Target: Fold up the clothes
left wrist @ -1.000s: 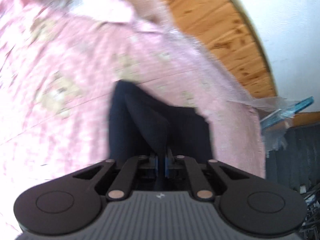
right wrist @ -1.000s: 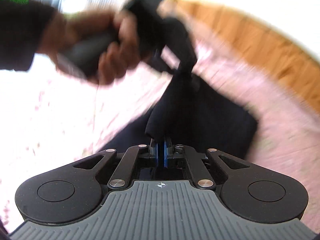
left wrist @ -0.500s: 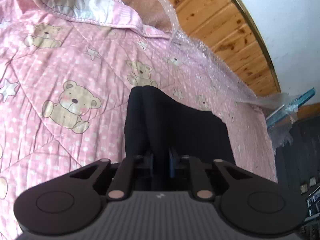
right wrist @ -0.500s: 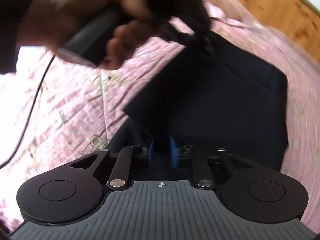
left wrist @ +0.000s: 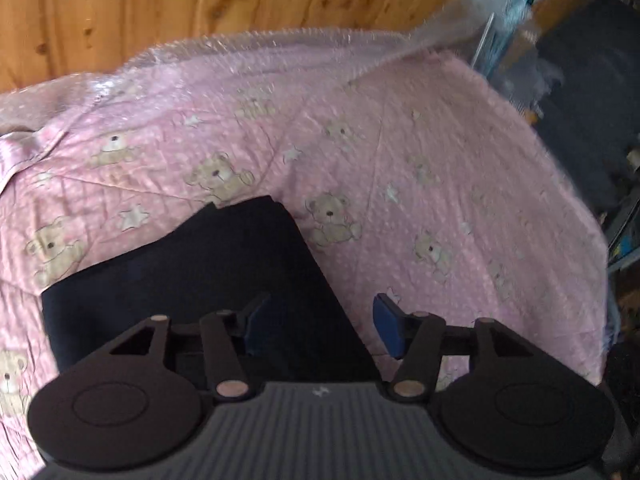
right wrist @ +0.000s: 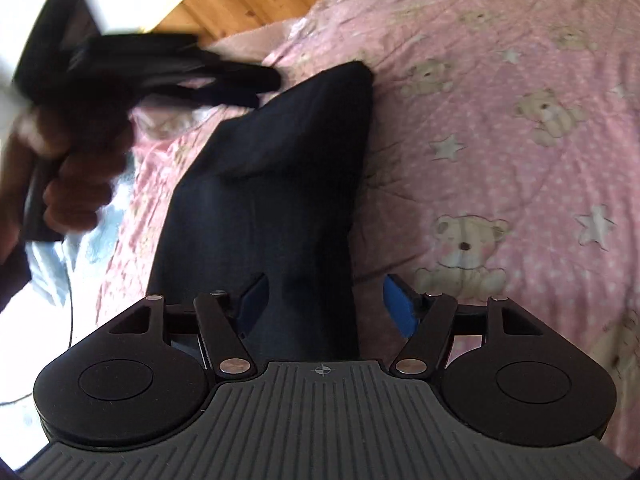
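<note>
A dark navy garment (left wrist: 208, 280) lies folded flat on a pink bear-print quilt (left wrist: 420, 184). In the left wrist view my left gripper (left wrist: 318, 326) stands open just above its near right corner, blue pads spread wide with nothing between them. In the right wrist view the same garment (right wrist: 280, 184) stretches away from my right gripper (right wrist: 326, 304), which is open over its near end. The left gripper (right wrist: 240, 84), held by a hand (right wrist: 76, 184), shows blurred above the garment's far left edge.
A wooden headboard (left wrist: 200, 8) runs behind the quilt, with clear bubble wrap (left wrist: 280, 40) along its top edge. At the right, past the bed's edge, stand a blue object (left wrist: 508, 24) and dark clutter (left wrist: 592, 120). A cable (right wrist: 70, 320) hangs at the left.
Both grippers were shut on the dark garment and carried it over; now both are open and the garment lies flat on the quilt. The left gripper has swung away.
</note>
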The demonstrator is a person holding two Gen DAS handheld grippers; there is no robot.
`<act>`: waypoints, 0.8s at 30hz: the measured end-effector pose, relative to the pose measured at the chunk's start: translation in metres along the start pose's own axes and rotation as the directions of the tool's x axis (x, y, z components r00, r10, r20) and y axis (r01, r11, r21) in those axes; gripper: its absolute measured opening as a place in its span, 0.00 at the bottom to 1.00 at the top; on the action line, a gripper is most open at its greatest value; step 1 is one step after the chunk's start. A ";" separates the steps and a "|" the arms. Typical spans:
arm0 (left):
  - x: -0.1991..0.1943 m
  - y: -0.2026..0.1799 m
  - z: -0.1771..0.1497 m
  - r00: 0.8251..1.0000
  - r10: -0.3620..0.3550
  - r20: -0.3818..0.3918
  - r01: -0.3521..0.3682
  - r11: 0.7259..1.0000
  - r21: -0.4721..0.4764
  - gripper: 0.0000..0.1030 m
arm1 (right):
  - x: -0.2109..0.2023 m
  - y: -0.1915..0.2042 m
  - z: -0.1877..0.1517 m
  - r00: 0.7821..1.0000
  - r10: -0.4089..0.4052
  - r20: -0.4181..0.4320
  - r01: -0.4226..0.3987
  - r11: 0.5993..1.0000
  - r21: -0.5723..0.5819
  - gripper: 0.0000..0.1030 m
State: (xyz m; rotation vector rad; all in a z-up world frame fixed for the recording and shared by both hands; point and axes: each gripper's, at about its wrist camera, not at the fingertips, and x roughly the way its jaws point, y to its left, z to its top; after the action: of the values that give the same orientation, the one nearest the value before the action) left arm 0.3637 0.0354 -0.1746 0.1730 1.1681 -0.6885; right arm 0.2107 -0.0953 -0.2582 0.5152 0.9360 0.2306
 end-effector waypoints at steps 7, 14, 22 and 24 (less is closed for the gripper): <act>0.036 0.003 0.004 0.995 0.097 -0.038 -0.097 0.995 -0.023 0.04 | 0.008 -0.005 -0.035 0.993 0.087 -0.081 -0.083 0.995 0.049 0.14; 0.005 0.036 -0.001 1.000 0.014 0.018 -0.009 0.974 -0.228 0.27 | -0.028 -0.032 -0.080 0.983 0.183 0.008 -0.180 0.958 0.225 0.30; -0.095 0.142 -0.137 0.988 0.089 0.124 -0.002 0.819 -0.573 0.56 | -0.021 -0.051 -0.048 0.980 0.199 0.019 -0.198 0.954 0.225 0.60; -0.089 0.151 -0.168 0.989 0.019 0.144 0.078 0.770 -0.633 0.52 | -0.012 -0.050 -0.041 0.978 0.210 -0.003 -0.204 0.955 0.217 0.60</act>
State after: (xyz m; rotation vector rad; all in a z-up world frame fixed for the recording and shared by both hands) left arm 0.3004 0.2689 -0.1964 -0.4714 1.2064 -0.2877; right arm 0.1685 -0.1302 -0.2953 0.8147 0.9382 0.3278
